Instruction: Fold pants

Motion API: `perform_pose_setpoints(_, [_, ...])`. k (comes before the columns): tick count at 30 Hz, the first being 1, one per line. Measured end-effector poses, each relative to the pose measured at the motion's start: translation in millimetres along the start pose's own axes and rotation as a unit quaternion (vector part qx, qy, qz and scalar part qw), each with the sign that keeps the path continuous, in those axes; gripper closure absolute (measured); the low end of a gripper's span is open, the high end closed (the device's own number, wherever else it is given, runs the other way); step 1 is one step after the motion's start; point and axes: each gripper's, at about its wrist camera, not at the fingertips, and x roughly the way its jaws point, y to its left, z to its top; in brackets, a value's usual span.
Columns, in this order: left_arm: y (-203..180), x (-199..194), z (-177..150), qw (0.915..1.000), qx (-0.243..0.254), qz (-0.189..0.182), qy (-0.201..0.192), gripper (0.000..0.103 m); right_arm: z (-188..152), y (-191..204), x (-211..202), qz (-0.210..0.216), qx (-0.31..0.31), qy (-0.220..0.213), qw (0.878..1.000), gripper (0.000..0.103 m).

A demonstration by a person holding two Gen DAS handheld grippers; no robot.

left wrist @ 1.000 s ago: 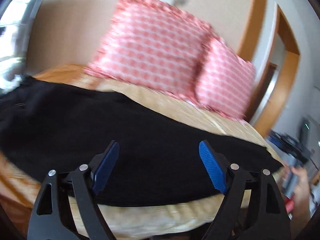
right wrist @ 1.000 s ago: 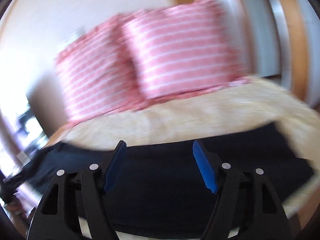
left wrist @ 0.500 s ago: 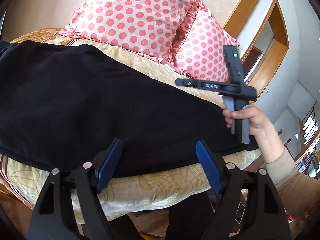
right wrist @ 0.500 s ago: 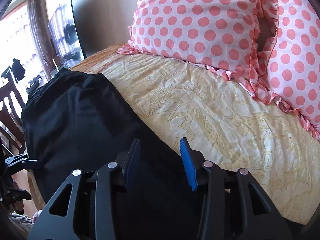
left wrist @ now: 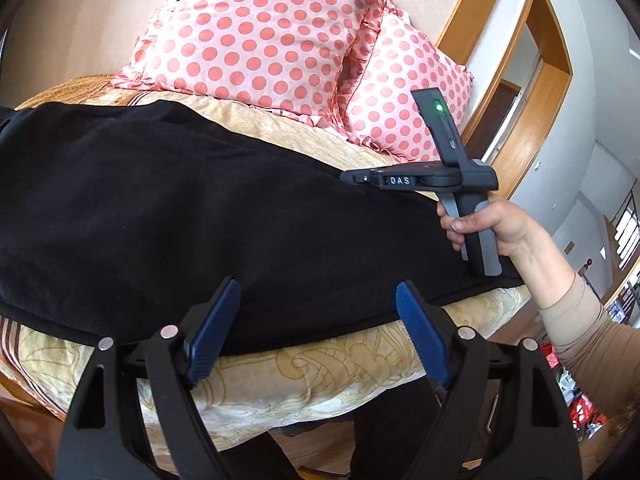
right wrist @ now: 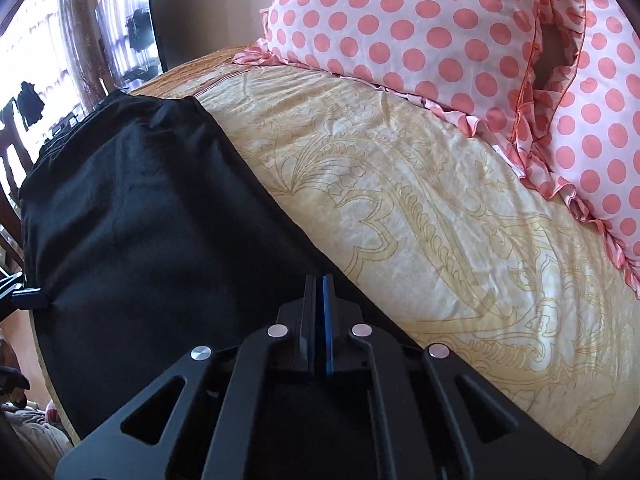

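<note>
The black pants (left wrist: 192,216) lie spread flat along the near edge of the bed (right wrist: 420,208), well below the polka-dot pillows (left wrist: 256,28). The right gripper (right wrist: 319,284) has its blue pads pressed together at the pants' end nearest the pillows, though whether cloth is pinched between them I cannot tell; the left gripper (left wrist: 316,320) hangs wide apart over the near hem. This looks like the opening grasp of a fold, so next the left must drop, pinch its hem, and both lift together.

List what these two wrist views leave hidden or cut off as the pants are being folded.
- Right wrist view: whether the shut right gripper actually pinches the black pants; its own frame covers the contact.
- Left wrist view: the pants' far left end, cut by the image edge.
- Left wrist view: the open left gripper's frame hides the bedspread edge below.
</note>
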Motion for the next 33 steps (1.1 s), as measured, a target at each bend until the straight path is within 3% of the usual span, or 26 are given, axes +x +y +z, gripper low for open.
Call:
perform_pose_setpoints(3, [-1.9, 0.4, -0.3, 1.0000, 0.006, 0.003, 0.000, 0.020, -0.9, -7.0, -0.5, -0.002, 0.013, -0.009, 1.000, 0.097])
perform_pose_setpoints(5, [-2.3, 0.4, -0.4, 1.0000, 0.007, 0.004, 0.000, 0.020, -2.4, -15.0, -3.3, -0.024, 0.024, -0.010, 0.999, 0.078])
perform_pose_setpoints(6, [-2.3, 0.4, -0.3, 1.0000, 0.008, 0.004, 0.000, 0.020, -5.7, -23.5, -6.7, -0.052, 0.035, -0.011, 0.998, 0.064])
perform_pose_setpoints(12, [-6.2, 1.4, -1.8, 0.9998, 0.016, 0.010, -0.006, 0.017, -46.5, -80.0, -52.6, -0.095, 0.131, -0.037, 0.986, 0.062])
perform_pose_setpoints(15, [-12.5, 4.6, -1.9, 0.9993, 0.031, 0.020, -0.004, 0.011, -71.0, -102.1, -58.7, -0.157, 0.147, -0.002, 0.977, 0.062])
perform_pose_setpoints(17, [-16.2, 6.9, -1.8, 0.9988, 0.041, 0.028, -0.003, 0.009, -86.8, -121.5, -71.4, -0.166, 0.178, -0.012, 0.970, 0.061])
perform_pose_setpoints(22, [-19.3, 9.0, -3.2, 0.9979, 0.054, 0.036, -0.002, 0.007, -135.2, -163.3, -149.8, -0.230, 0.274, -0.087, 0.930, 0.057])
perform_pose_setpoints(28, [-22.9, 12.0, -2.9, 0.9974, 0.062, 0.037, -0.002, 0.002, -212.4, -223.5, -214.6, -0.294, 0.384, -0.098, 0.870, 0.053])
perform_pose_setpoints(33, [-25.0, 12.9, -4.6, 0.9964, 0.072, 0.044, -0.002, 0.002, -260.0, -243.5, -223.4, -0.295, 0.427, -0.085, 0.850, 0.053])
